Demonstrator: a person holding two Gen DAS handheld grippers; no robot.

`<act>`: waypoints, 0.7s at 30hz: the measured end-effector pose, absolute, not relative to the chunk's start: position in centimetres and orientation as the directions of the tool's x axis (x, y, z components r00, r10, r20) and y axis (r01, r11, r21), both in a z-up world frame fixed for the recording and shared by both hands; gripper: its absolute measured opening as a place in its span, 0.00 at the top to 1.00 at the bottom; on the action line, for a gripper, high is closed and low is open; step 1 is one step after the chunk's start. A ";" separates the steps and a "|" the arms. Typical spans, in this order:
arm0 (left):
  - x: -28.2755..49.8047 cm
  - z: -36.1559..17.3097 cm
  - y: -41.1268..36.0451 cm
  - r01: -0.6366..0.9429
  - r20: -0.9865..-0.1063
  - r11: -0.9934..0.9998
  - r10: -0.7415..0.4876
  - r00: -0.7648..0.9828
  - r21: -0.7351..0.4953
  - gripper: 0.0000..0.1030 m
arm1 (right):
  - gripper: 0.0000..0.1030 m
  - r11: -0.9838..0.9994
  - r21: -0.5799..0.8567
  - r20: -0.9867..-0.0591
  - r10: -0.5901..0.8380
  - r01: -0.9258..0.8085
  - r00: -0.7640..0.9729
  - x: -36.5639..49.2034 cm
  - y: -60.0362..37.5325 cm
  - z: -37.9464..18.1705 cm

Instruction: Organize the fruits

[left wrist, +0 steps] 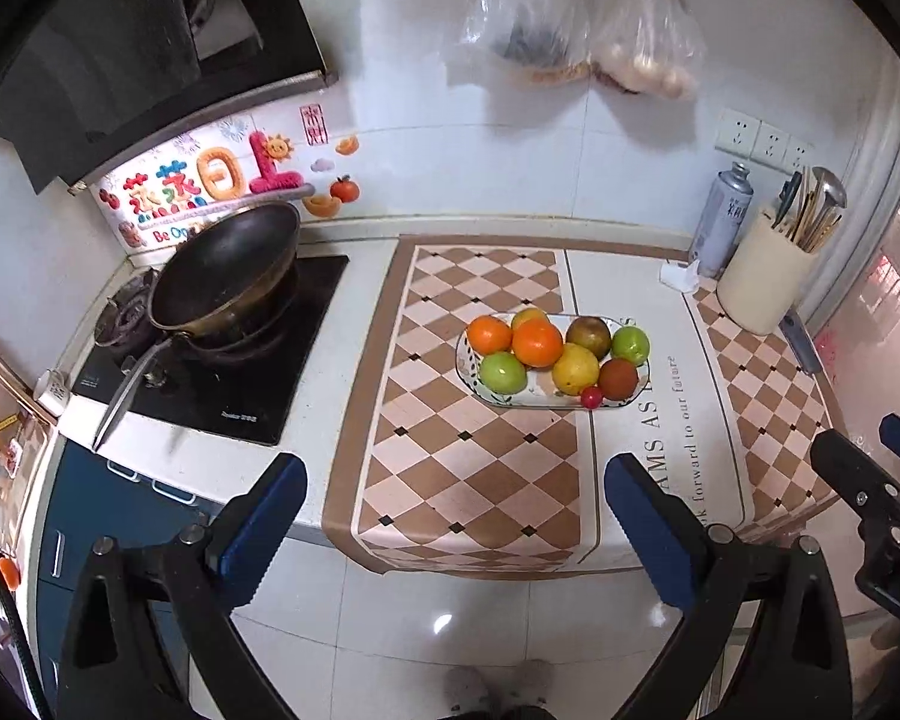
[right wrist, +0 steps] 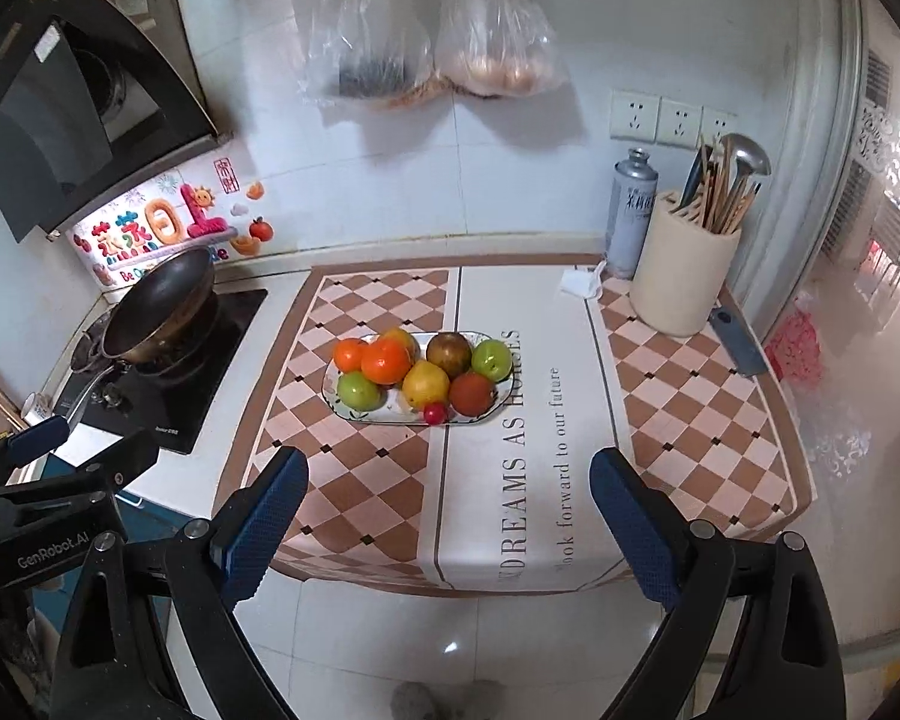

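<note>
A white oval plate (left wrist: 498, 397) (right wrist: 384, 415) sits on the checkered mat and holds several fruits: oranges (left wrist: 537, 342) (right wrist: 385, 360), green fruits (left wrist: 502, 372) (right wrist: 360, 391), a yellow fruit (left wrist: 575, 368) (right wrist: 426, 384), brown-red fruits (left wrist: 618, 378) (right wrist: 471, 393) and a small red one (left wrist: 591, 398) (right wrist: 435, 413). My left gripper (left wrist: 453, 516) is open and empty, held off the counter's front edge. My right gripper (right wrist: 447, 510) is open and empty, also in front of the counter. The right gripper shows at the right edge of the left wrist view (left wrist: 870, 468).
A black wok (left wrist: 225, 279) (right wrist: 159, 306) sits on the stove at the left. A utensil holder (left wrist: 762, 282) (right wrist: 687, 279) and a spray can (left wrist: 723, 219) (right wrist: 633, 213) stand at the back right. Plastic bags (right wrist: 432, 30) hang on the wall. A knife (right wrist: 738, 342) lies by the holder.
</note>
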State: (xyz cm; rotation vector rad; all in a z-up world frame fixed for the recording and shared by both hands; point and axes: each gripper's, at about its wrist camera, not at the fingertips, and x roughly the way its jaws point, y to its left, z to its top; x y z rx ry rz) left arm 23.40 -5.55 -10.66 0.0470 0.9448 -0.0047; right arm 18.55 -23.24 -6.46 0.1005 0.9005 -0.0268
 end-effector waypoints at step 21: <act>25.9 -12.3 -5.7 0.029 -0.831 0.999 0.013 0.556 0.035 0.01 | 0.06 0.994 0.080 -0.821 0.024 0.074 0.570 21.1 -22.9 -9.6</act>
